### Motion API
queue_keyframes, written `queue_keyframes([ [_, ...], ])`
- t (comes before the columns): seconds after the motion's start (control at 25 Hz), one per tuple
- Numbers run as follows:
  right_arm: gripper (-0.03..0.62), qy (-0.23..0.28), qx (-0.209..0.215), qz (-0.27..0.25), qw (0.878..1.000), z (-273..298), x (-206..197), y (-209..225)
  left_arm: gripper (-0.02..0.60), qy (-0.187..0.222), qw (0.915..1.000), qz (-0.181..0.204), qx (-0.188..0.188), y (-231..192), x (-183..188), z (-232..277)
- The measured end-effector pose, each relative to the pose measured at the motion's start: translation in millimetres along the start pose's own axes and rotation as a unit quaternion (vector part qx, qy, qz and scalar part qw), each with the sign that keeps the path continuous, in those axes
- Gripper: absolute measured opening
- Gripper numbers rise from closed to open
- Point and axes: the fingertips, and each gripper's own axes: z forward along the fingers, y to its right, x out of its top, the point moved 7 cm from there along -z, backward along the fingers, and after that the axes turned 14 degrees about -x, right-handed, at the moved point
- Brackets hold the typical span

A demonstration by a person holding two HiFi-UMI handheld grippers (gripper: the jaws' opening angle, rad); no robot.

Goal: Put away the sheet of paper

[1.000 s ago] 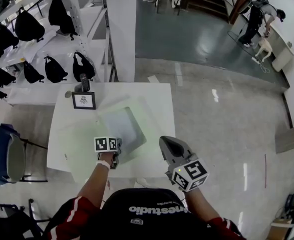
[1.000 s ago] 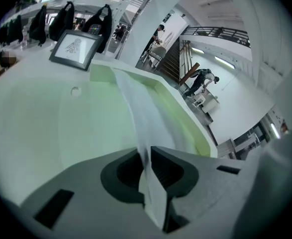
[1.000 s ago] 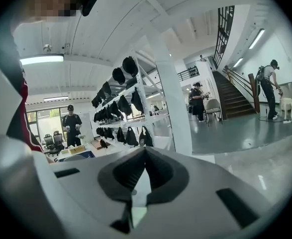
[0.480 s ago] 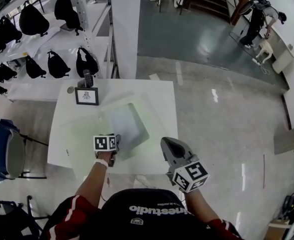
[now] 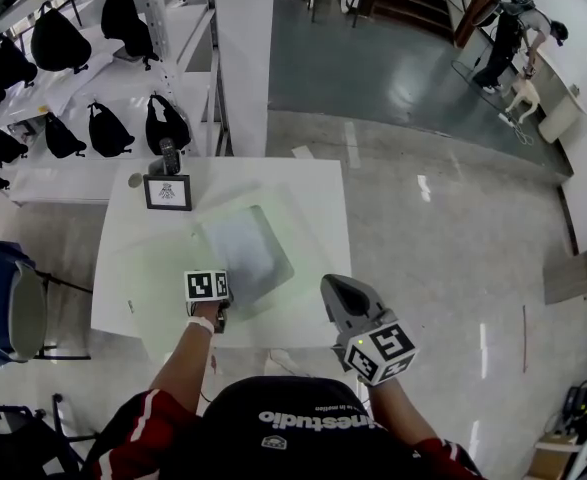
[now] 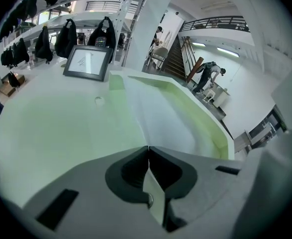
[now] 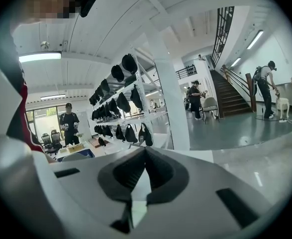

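Observation:
A white sheet of paper (image 5: 241, 248) lies in a translucent green folder (image 5: 298, 230) on the white table (image 5: 318, 183). My left gripper (image 5: 220, 313) sits at the folder's near edge. Its jaws are shut on the thin edge of the green folder (image 6: 111, 133). A raised crease runs away from the tips of the left gripper (image 6: 148, 147), with the white sheet of paper (image 6: 160, 118) to the right of the crease. My right gripper (image 5: 330, 286) hangs in the air off the table's right front corner. The jaws of the right gripper (image 7: 145, 149) are shut with nothing between them.
A small framed picture (image 5: 167, 192) stands at the table's far left, with a dark handset (image 5: 169, 155) behind it. Shelves with black bags (image 5: 103, 128) and a white pillar (image 5: 241, 58) lie beyond. A chair (image 5: 13, 313) stands left of the table.
The left gripper stays at the folder's near edge, shifted slightly to the left. The right gripper has hardly moved.

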Motion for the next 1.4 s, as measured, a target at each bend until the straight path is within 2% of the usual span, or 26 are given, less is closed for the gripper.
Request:
queue_keyframes([
  [0.08,0.005,0.001,0.000,0.000,1.000,0.1,0.4,0.7,0.014,0.002,1.0000,0.002,0.004,-0.7,0.0,-0.8],
  [0.12,0.004,0.002,0.001,0.000,1.000,0.1,1.3,0.6,0.038,0.004,1.0000,0.004,0.005,-0.8,0.2,-2.0],
  [0.16,0.005,0.002,0.001,-0.001,1.000,0.0,2.2,0.4,0.091,0.006,1.0000,0.005,0.005,-1.0,0.6,-3.4],
  [0.28,0.005,0.003,0.002,-0.002,1.000,0.7,3.5,-0.5,0.137,0.016,0.9998,0.006,0.007,-3.4,2.5,-8.4],
  [0.92,0.004,0.011,-0.017,-0.015,1.000,-9.5,11.9,-14.3,0.138,0.086,0.9950,0.047,-0.015,19.5,2.0,-77.5],
  [1.12,0.005,0.022,-0.025,-0.018,0.999,-19.1,14.2,-26.8,0.138,0.120,0.9886,0.086,-0.030,36.1,-2.8,-114.5],
  [1.4,0.004,0.042,-0.032,-0.027,0.998,-42.0,24.2,-63.4,0.138,0.170,0.9754,0.128,-0.055,52.8,-9.6,-179.7],
])
